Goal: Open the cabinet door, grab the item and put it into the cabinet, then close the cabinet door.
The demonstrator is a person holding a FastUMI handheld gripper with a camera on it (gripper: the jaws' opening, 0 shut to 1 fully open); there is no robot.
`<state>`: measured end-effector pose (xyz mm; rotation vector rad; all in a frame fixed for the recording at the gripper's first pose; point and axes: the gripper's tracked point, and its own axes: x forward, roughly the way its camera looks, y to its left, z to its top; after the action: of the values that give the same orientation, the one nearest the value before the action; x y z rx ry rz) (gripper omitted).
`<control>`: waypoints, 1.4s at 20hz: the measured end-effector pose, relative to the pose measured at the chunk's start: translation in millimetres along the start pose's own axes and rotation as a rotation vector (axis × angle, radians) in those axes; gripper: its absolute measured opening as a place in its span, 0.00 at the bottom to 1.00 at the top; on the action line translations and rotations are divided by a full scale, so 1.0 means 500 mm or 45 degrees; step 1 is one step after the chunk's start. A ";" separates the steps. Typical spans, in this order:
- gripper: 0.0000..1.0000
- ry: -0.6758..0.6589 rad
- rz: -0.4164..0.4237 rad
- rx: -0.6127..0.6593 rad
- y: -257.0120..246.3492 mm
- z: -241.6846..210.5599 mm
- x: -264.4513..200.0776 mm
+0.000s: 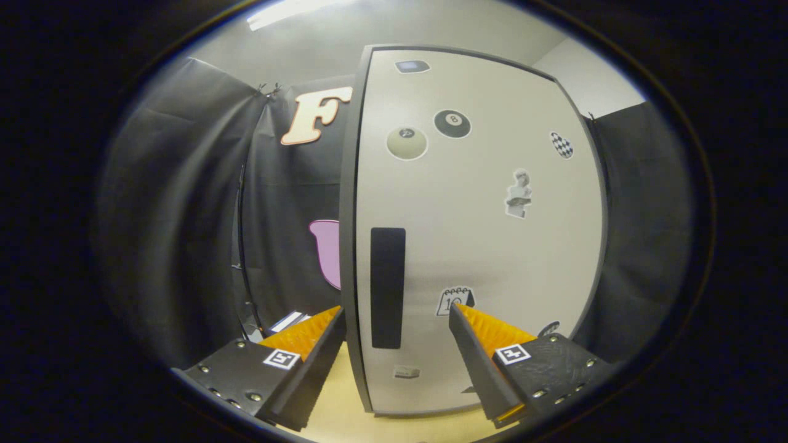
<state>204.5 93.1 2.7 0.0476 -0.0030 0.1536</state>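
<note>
Directly ahead, cabinet door (480,246) stands shut; gripper (397,317) jaws open, empty.

The cabinet door (492,246) looked smooth and matt, like painted board, with flat paper-like stickers (452,123) and a dull dark handle strip (388,287). The bench (345,418) had a pale wood look. Booth cloth (178,215) hung creased and matt. The gripper (395,320) fingers stood apart, ridged pads (492,329) on matt, bolted plates.
</note>
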 end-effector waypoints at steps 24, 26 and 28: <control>0.22 0.058 -0.016 0.074 0.012 -0.015 0.043; 0.23 0.042 -0.029 0.062 0.012 -0.012 0.022; 0.23 0.048 -0.034 0.057 0.010 -0.008 -0.009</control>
<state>199.1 97.6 -0.9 0.0897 0.0390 0.1281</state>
